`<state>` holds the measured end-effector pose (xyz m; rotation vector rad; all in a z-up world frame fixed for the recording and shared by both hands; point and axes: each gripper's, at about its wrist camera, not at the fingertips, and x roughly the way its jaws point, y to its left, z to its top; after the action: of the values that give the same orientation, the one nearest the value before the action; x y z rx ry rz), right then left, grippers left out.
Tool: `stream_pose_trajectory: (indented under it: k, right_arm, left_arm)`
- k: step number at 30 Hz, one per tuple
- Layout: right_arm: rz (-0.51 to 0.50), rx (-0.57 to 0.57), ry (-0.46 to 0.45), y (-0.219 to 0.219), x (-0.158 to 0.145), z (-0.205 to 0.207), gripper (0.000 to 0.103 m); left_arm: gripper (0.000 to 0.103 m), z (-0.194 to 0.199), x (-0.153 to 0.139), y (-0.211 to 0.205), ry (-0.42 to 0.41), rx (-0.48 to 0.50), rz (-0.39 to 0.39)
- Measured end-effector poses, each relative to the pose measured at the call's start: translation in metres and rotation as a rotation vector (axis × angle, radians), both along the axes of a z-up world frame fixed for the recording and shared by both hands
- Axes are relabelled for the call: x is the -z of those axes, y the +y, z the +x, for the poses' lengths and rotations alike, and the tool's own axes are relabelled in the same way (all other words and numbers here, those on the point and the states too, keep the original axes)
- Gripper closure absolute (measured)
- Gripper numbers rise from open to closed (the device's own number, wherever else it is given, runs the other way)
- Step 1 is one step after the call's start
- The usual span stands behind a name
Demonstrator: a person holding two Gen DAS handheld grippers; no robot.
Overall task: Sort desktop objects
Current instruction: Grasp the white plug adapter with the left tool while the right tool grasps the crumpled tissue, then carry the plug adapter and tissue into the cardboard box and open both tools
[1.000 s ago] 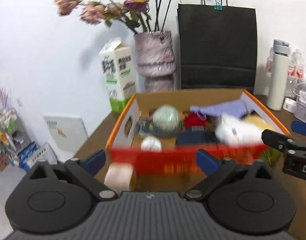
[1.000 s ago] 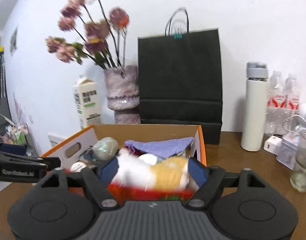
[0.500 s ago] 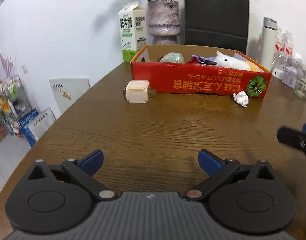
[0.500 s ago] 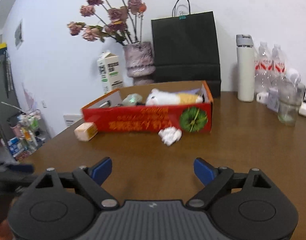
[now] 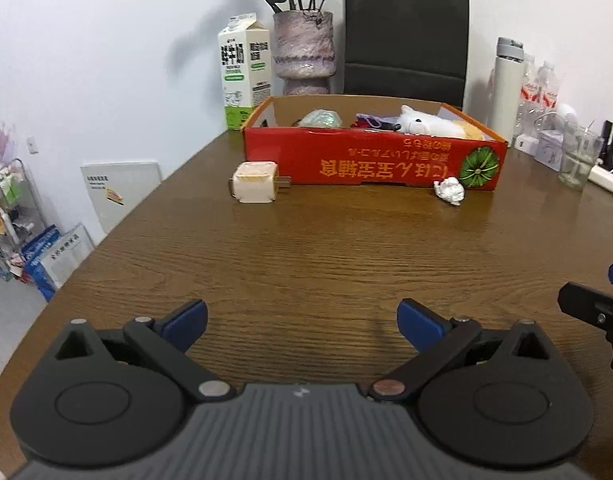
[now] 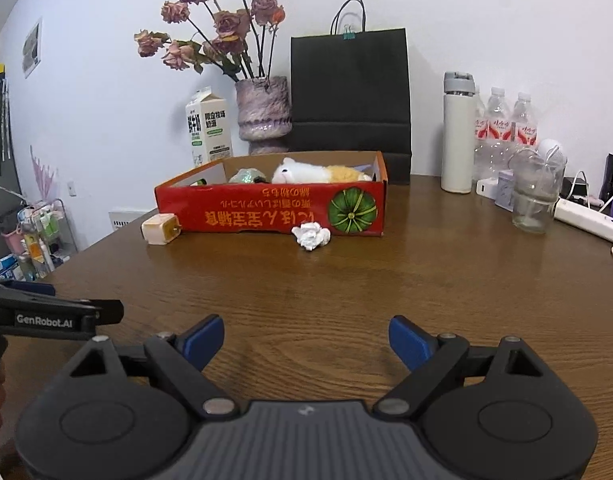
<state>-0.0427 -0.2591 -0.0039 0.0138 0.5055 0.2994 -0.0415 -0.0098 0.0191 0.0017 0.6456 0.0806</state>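
Left gripper (image 5: 301, 319): hovering low over bare wood at the near end of the table (image 5: 326, 248), blue fingertips (image 5: 188, 317) spread wide, nothing between them.
Milk carton (image 5: 245, 72): upright at the far left, behind the box's left corner.
Charger plug (image 5: 255, 187): cream cube lying on the wood just in front of the red box's left end, prongs pointing right, close against the box wall.
Vase (image 5: 303, 51): mottled purple, holding dried roses, behind the box beside the carton.
Red box (image 5: 370, 162): open cardboard tray across the far middle of the table, printing upside down, green pumpkin picture at its right end.
Inside the box: pale green ball (image 5: 320, 119) to the left, purple cloth (image 5: 372, 120) in the middle, white and orange plush toy (image 5: 434, 124) lying to the right.
Black paper bag (image 5: 406, 36): standing behind the box against the wall.
Crumpled paper (image 5: 449, 190): white wad on the wood, just in front of the pumpkin picture.
Right gripper (image 6: 305, 338): level with the left one, over bare wood, well short of the box, fingers released and wide apart, gripping nothing.
White flask (image 6: 458, 132): upright right of the bag.
Water bottles (image 6: 506, 128): beside the flask.
Glass jar (image 6: 535, 196): near the right edge.
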Motion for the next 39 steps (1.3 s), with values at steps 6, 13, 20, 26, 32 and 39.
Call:
stream_pose_trajectory:
  k: [6, 13, 20, 26, 32, 39]
  right_arm:
    - [-0.006, 0.001, 0.024, 0.007, 0.0, 0.006, 0.012]
    - [-0.06, -0.069, 0.038, 0.029, -0.011, 0.047, 0.01]
    - [-0.095, -0.03, 0.076, 0.058, -0.007, 0.141, 0.028]
    - [-0.145, 0.075, 0.087, 0.072, 0.013, 0.19, 0.038]
    - [-0.021, 0.117, 0.146, 0.059, 0.022, 0.211, 0.071]
    - [0.004, 0.088, 0.141, 0.055, 0.021, 0.204, 0.082]
  left_arm:
    - [0.0, 0.02, 0.001, 0.016, -0.005, 0.028, 0.013]
    - [0.0, 0.104, -0.016, 0.055, -0.007, 0.048, 0.042]
    - [0.0, 0.18, -0.009, 0.084, -0.025, 0.108, -0.046]
    - [0.015, 0.197, 0.011, 0.094, -0.005, 0.1, -0.06]
    - [0.043, 0.202, 0.022, 0.095, 0.026, 0.111, -0.065]
    - [0.044, 0.177, 0.018, 0.088, -0.019, 0.06, -0.008]
